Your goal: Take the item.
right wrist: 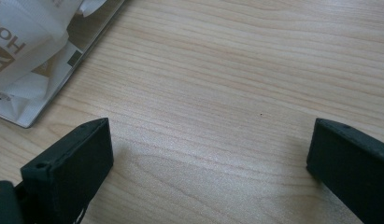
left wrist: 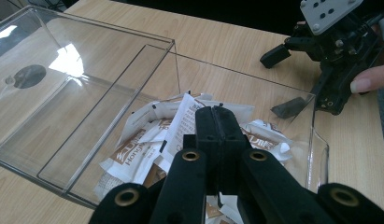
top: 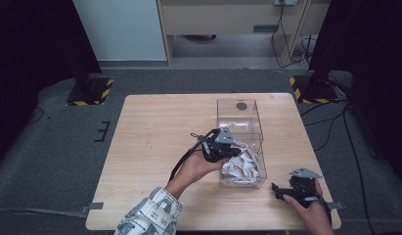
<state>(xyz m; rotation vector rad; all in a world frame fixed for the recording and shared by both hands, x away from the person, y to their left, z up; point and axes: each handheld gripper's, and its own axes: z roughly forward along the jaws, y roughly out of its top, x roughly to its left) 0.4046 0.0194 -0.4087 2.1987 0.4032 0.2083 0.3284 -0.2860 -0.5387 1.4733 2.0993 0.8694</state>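
A clear plastic box [top: 261, 147] stands on the right half of the wooden table, holding a heap of white-and-brown paper packets [top: 245, 166]. My left gripper [top: 234, 152] reaches over the box's left wall. In the left gripper view its jaws [left wrist: 218, 116] are pressed together just above the packets [left wrist: 143, 149], with nothing visible between them. My right gripper [top: 279, 192] rests low at the table's front right, apart from the box. Its jaws [right wrist: 210, 140] stand wide open over bare wood, with the box corner and packets [right wrist: 21, 51] at its upper left.
The box's clear lid [top: 239, 110], with a dark round spot, lies just behind the box. The table's left half [top: 149, 147] is bare wood. Dark stands with yellow-black striped bases [top: 91, 90] sit on the floor beyond the table's far corners.
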